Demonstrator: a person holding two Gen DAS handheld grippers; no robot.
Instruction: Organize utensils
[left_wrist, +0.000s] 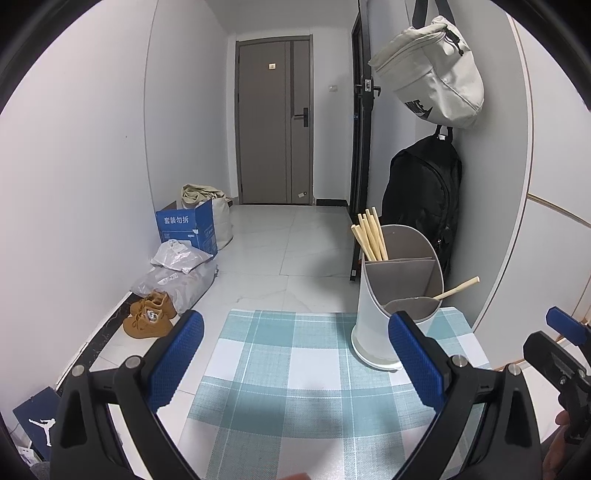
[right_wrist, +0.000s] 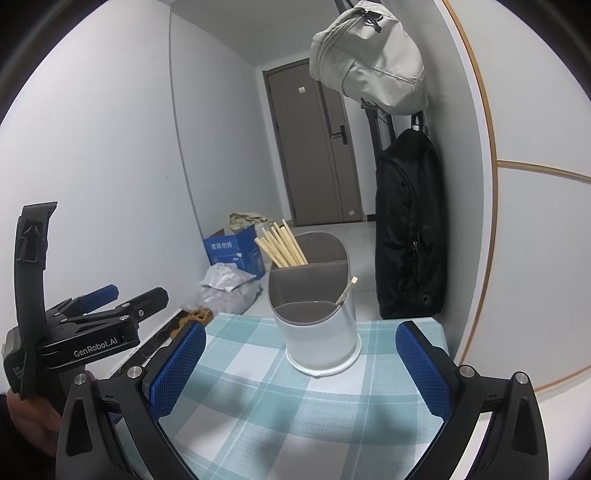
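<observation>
A white utensil holder with grey inner dividers stands on the teal checked cloth. Several wooden chopsticks stick out of its far compartment. A wooden handle leans out of its near compartment. My left gripper hovers open over the cloth, left of the holder, with nothing between its blue pads. My right gripper is open too, just in front of the holder, empty. Each gripper shows at the edge of the other's view.
The cloth covers a small table by a curved white wall. A black backpack and a beige bag hang right behind the holder. On the floor to the left lie brown shoes, plastic bags and a blue box.
</observation>
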